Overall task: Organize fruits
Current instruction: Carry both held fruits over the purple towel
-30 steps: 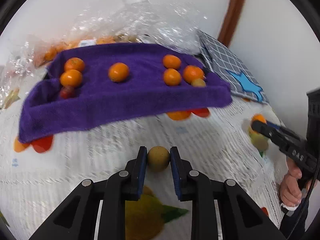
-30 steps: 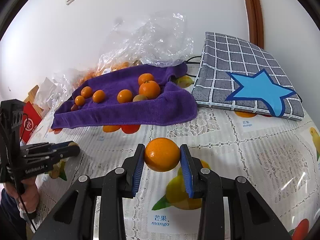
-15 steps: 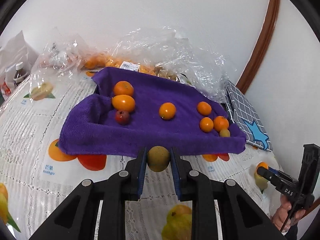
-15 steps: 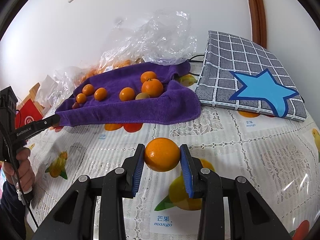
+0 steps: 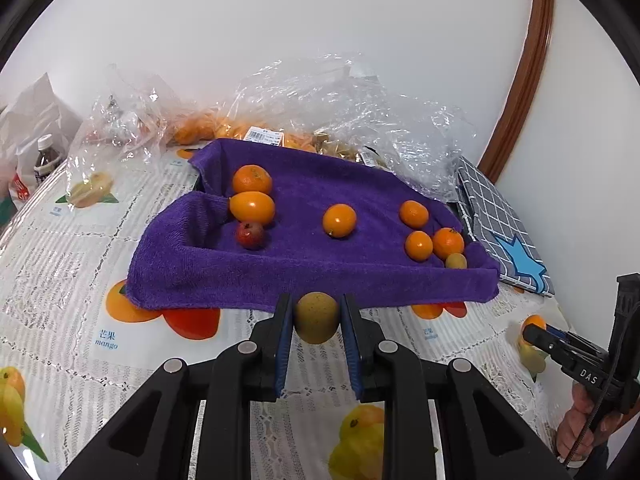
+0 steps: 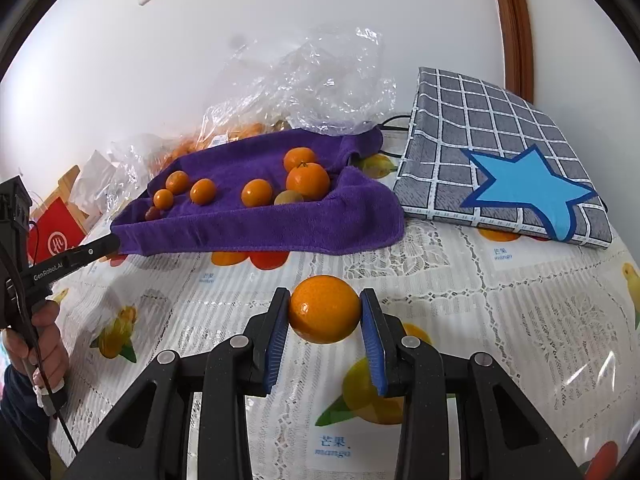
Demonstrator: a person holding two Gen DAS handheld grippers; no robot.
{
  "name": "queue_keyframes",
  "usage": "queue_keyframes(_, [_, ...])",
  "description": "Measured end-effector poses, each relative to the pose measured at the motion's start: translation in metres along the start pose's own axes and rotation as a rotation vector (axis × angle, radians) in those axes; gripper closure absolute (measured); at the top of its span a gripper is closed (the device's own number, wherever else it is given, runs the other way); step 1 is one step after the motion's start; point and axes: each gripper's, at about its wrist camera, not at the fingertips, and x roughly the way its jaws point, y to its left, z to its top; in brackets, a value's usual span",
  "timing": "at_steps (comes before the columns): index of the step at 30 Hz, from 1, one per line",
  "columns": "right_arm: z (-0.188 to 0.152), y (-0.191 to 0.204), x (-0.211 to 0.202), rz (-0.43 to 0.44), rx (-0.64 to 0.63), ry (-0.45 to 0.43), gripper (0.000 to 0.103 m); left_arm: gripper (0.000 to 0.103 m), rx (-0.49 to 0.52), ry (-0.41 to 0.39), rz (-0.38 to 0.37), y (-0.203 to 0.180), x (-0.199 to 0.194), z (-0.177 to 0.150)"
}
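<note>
An orange point(image 6: 324, 309) sits pinched between the right gripper point(image 6: 325, 320) pads, above the tablecloth point(image 6: 500, 320) printed "mango". The left gripper point(image 5: 316, 322), marked "GenRobot.AI" on its side, squeezes a yellow-green fruit point(image 5: 316, 317) just before the purple towel point(image 5: 280, 272), where more oranges lie. The right one reads "DAS". Clear plastic bags point(image 5: 340, 96) sit behind the towel.

Bright, sharp; fisheye-warped edges
</note>
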Motion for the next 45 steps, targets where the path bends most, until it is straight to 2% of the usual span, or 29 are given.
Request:
queue_keyframes(7, [0.007, 0.014, 0.002, 0.013, -0.026, 0.011, 0.068, 0.080, -0.026, -0.002, 0.021, 0.006, -0.001, 0.002])
queue_keyframes(22, [0.036, 0.043, 0.005, 0.030, -0.045, -0.026, 0.068, 0.080, -0.070, -0.025, 0.050, 0.015, -0.006, 0.006])
queue_keyframes(27, [0.044, 0.052, 0.011, 0.012, -0.055, -0.028, 0.068, 0.080, -0.093, -0.053, 0.053, 0.021, -0.015, 0.007])
queue_keyframes(33, [0.057, 0.065, 0.016, 0.001, -0.070, -0.018, 0.068, 0.080, -0.148, -0.046, 0.061, 0.033, -0.014, 0.008])
queue_keyframes(36, [0.067, 0.072, 0.015, 0.012, -0.069, -0.020, 0.068, 0.080, -0.136, -0.039, 0.082, 0.034, -0.013, 0.009])
queue_keyframes(40, [0.080, 0.079, 0.016, 0.026, -0.077, -0.029, 0.068, 0.080, -0.114, -0.042, 0.114, 0.034, -0.015, 0.020])
queue_keyframes(45, [0.099, 0.084, 0.022, 0.034, -0.085, -0.028, 0.068, 0.080, -0.118, -0.041, 0.110, 0.036, -0.020, 0.055])
